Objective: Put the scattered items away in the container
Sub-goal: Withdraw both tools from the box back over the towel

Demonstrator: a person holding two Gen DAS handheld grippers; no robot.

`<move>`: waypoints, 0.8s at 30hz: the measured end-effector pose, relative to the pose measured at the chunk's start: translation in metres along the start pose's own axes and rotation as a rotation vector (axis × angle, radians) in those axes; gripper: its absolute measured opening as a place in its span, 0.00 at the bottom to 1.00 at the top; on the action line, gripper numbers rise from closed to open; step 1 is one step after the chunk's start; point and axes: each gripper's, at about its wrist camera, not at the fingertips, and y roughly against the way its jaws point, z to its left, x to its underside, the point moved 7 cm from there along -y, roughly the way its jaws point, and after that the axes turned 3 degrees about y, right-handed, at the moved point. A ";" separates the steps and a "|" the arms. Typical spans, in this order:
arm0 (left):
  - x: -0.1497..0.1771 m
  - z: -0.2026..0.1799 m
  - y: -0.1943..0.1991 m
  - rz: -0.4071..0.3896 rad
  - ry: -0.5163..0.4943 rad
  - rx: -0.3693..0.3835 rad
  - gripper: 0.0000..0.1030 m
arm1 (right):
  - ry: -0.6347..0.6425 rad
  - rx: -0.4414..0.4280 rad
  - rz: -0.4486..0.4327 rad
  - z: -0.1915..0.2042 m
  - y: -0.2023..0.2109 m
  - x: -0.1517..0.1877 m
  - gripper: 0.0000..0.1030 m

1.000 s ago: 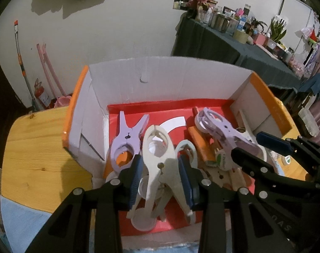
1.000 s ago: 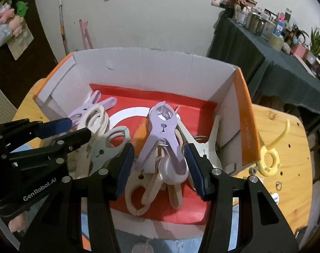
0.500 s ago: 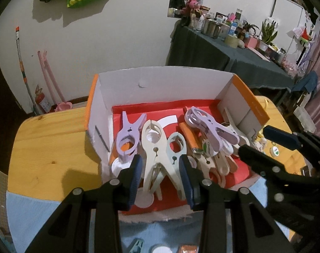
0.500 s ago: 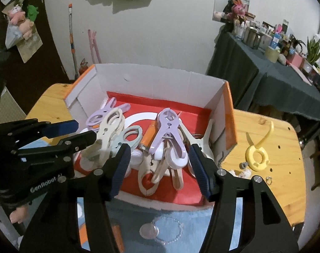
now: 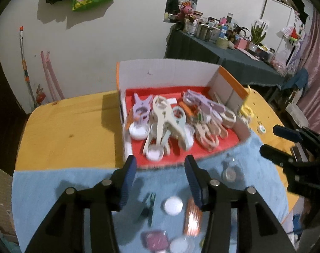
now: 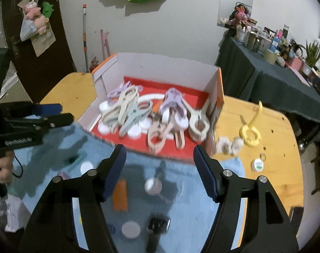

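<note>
Wooden worktop (image 5: 62, 130) carries a pale blue cloth (image 6: 187, 191) on its near side, and I see the cardboard box (image 5: 170, 73) at the cloth's far edge, its red floor piled with large clothes pegs (image 5: 164, 122) in cream and lilac plus white caps. My left gripper (image 5: 160, 164) hangs over the cloth just short of the box, jaws opening with nothing between them; my right gripper (image 6: 158, 155) is the same, spread wider and empty. Small things lie scattered on the cloth: an orange piece (image 6: 120, 194), a white cap (image 5: 173, 205). A yellow hook (image 6: 250, 130) lies on bare wood right of the box.
</note>
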 end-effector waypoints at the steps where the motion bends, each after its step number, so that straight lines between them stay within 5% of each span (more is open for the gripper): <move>1: 0.006 0.001 0.003 0.002 -0.004 -0.003 0.51 | 0.001 -0.001 0.006 0.000 0.002 0.007 0.63; 12: 0.091 0.017 0.002 0.107 -0.003 -0.003 0.56 | 0.012 -0.003 0.078 0.009 0.008 0.076 0.63; 24: 0.115 0.007 -0.015 0.145 -0.082 -0.088 0.56 | -0.008 0.010 0.104 0.012 -0.001 0.115 0.63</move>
